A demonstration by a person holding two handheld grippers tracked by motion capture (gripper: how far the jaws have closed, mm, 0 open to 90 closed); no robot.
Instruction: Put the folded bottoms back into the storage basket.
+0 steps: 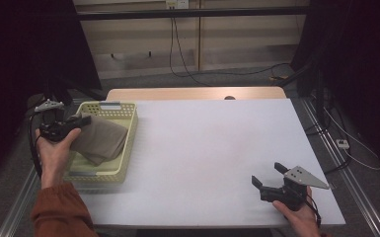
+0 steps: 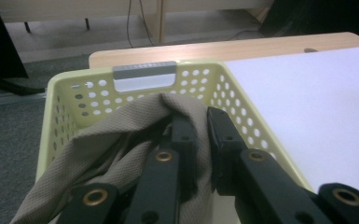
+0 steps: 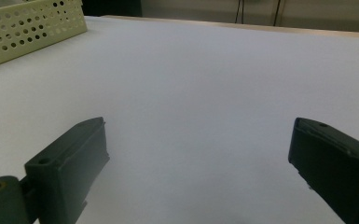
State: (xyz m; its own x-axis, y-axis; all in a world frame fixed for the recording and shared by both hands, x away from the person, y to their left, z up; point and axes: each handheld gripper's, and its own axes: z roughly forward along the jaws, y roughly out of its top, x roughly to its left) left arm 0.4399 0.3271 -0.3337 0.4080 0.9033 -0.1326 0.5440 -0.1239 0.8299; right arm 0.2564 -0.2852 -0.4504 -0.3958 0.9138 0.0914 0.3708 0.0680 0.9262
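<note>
A pale yellow perforated basket [image 1: 130, 129] sits at the table's left edge, and the left gripper view looks into it from its near end [image 2: 60, 100]. A brown-grey cloth [image 1: 101, 140] lies bunched in it. My left gripper [image 1: 81, 120] hangs over the basket, shut on a fold of the cloth [image 2: 121, 126]; the fold sits between its jaws [image 2: 201, 122]. My right gripper [image 1: 268, 175] rests low near the table's front right corner, open, with bare white table [image 3: 200, 84] between its fingers [image 3: 79, 144].
The white table top [image 1: 212, 143] spreads between the basket and my right gripper. A wooden strip [image 1: 192, 94] runs along its far edge. Cables [image 1: 177, 54] trail on the floor behind, and dark curtains hang at both sides. The basket's corner [image 3: 32, 25] appears far left in the right gripper view.
</note>
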